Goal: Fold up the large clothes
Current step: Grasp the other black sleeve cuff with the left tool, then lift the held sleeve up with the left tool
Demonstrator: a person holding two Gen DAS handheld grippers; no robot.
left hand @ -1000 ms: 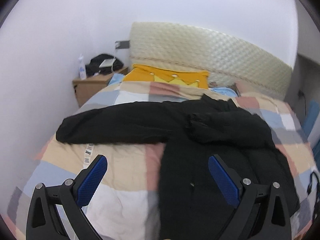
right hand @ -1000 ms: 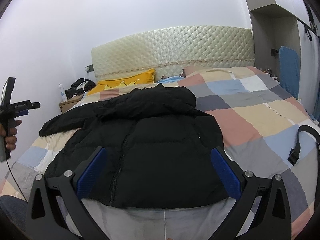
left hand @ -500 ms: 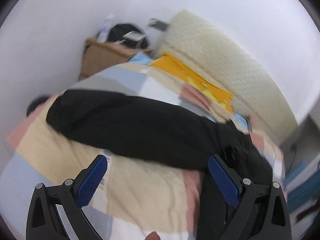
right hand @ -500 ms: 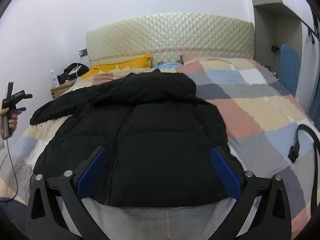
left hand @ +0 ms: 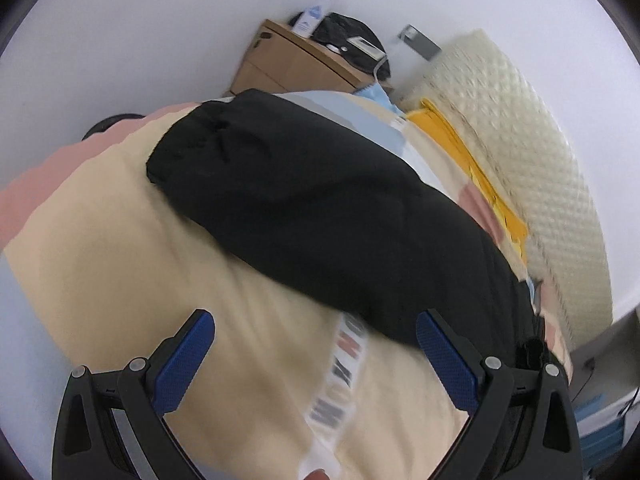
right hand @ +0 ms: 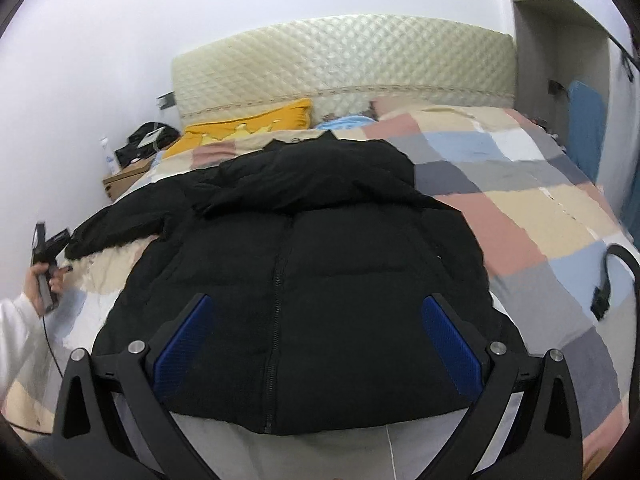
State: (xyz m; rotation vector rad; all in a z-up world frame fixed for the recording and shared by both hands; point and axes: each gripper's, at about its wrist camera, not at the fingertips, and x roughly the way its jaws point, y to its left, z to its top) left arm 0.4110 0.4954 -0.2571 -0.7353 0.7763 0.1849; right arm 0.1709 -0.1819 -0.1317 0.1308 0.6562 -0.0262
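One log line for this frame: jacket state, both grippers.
black jacket: spread flat on bed, zipped, sleeve extended, unfolded | left gripper: open, near sleeve, no contact | right gripper: open, over hem

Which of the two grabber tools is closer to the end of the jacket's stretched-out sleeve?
Left. The left gripper hovers open just short of the black sleeve, near its cuff. The right gripper hangs open over the jacket's bottom hem, well away from that cuff.

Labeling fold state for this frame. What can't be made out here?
- Right sleeve of the black jacket: right wrist view shows none; hidden or tucked, cannot tell.
- Printed strip on the quilt: left wrist view, motion blur, unreadable.
- Bottle label: left wrist view, too small.
- Left gripper: right wrist view, cropped at the edge, jaws unclear.
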